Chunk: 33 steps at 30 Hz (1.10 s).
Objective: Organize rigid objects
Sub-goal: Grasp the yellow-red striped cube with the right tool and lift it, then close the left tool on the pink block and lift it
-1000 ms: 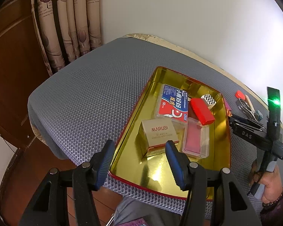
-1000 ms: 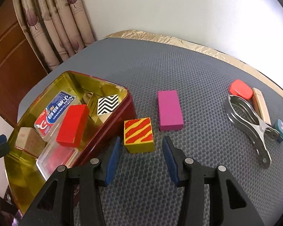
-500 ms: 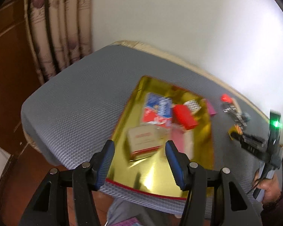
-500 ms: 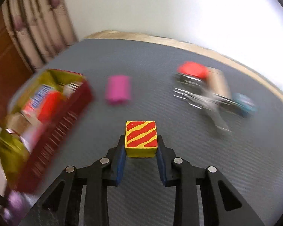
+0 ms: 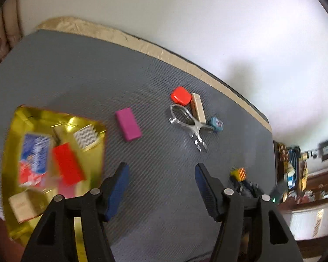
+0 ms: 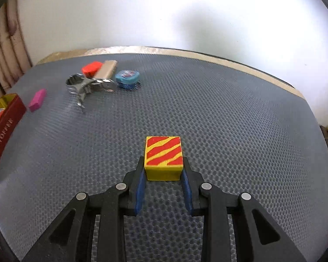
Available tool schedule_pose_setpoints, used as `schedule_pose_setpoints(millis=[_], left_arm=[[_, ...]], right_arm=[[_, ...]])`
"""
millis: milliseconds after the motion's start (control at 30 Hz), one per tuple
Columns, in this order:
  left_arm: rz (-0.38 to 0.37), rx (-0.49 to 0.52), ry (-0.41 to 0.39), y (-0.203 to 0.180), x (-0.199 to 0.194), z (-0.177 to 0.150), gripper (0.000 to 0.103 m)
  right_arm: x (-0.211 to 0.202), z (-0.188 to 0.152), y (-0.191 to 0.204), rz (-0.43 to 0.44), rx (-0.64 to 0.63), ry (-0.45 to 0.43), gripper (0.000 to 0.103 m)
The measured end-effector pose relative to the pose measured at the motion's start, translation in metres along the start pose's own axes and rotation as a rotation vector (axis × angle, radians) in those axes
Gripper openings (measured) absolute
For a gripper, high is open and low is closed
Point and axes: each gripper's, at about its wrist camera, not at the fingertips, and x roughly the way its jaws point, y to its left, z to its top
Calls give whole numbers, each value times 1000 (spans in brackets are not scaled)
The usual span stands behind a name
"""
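My right gripper [image 6: 163, 163] is shut on a yellow block with red stripes [image 6: 163, 157], held over the grey mat; the same block [image 5: 238, 173] shows small at the right in the left wrist view. My left gripper [image 5: 161, 173] hangs over bare mat with its jaws opening and nothing between them. A magenta block [image 5: 128, 123] lies ahead of it, right of the gold tin [image 5: 11, 139]. The tin holds a red block [image 5: 66, 167], a blue packet, a zigzag block and a tan box.
A metal clamp [image 5: 189, 123], an orange-red case [image 5: 180, 96], a wooden block [image 5: 198, 108] and a small blue tin [image 5: 216, 124] lie grouped toward the far edge. In the right wrist view the tin's red wall [image 6: 4, 120] is at the far left. A white wall backs the table.
The right gripper closed on the striped block and carried it rightward, away from the tin. The left gripper swung right from over the tin to the bare mat and widened.
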Motion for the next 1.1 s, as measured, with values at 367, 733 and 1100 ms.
schedule_pose_setpoints(millis=[367,733,1100], left_arm=[[121,-138,91,22,70,41,63],[206,-162,159,39,106,50,63],[253,-111,200,33,128,55,30]], right_arm=[[-19,-1,-17,119,59,-61,28],[-22,0,-25,167,109,-69,29],[-20,0,-28,173,133,-63,30]])
